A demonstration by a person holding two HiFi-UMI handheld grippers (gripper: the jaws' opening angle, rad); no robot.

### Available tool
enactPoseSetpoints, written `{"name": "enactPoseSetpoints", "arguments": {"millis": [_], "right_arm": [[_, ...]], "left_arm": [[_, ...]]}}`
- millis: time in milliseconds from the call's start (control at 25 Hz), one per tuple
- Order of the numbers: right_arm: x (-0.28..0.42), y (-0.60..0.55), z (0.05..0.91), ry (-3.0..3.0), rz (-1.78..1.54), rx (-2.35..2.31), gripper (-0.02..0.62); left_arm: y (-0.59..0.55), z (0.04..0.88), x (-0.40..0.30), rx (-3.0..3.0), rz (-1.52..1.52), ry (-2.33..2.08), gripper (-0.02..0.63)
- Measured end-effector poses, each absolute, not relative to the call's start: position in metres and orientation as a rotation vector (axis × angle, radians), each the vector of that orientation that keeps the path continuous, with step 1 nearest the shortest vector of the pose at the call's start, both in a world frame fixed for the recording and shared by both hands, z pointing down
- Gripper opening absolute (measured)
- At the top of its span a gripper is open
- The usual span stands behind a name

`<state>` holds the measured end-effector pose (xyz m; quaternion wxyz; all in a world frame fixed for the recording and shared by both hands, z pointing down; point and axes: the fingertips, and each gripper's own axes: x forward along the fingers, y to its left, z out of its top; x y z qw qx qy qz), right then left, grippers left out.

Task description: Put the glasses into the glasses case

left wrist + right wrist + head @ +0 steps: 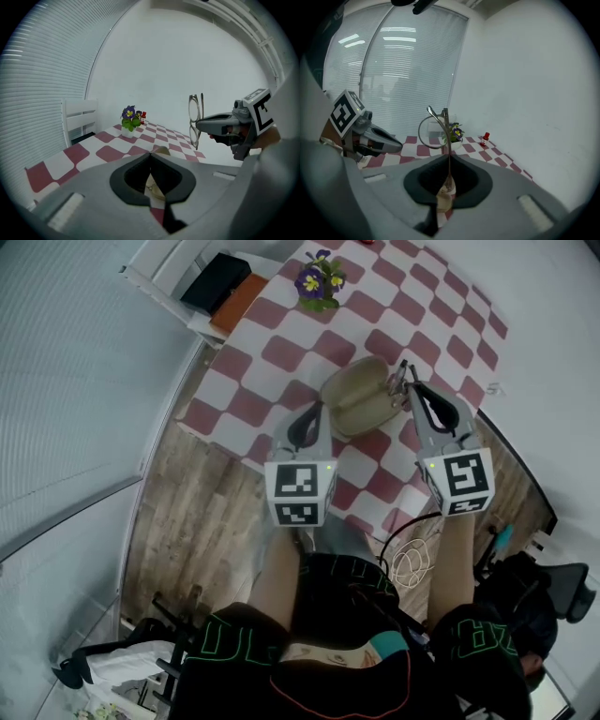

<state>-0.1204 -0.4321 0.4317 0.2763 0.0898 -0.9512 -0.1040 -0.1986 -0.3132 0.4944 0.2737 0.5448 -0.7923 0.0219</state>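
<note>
An open beige glasses case [356,395] lies on the red-and-white checked table [281,352]. My right gripper [410,382] hovers over the case's right end, shut on the glasses [397,379]. In the right gripper view the glasses [436,129] stand upright, pinched by one thin arm at my right gripper [446,157], with the case [444,193] below. My left gripper [316,407] sits at the case's left edge, shut with nothing seen in it. The left gripper view shows my left gripper [150,154] closed and the glasses [194,119] hanging from the right gripper [220,124].
A pot of purple flowers [319,282] stands at the table's far side, with a small red bottle [486,137] near it. A white bench [169,268] holding a black item is at the far left. Cables [408,563] lie on the wooden floor by my legs.
</note>
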Motion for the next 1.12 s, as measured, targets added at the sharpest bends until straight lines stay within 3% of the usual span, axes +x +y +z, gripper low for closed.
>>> {"name": "enactPoseSetpoints", "arguments": {"millis": [1120], "right_arm": [[-0.142,-0.399,0.527,-2.017,-0.829,-0.483,0.017]], "left_arm": [[-0.289,0.508,-0.212,1.257,0.020,-2.234,0.011]]}}
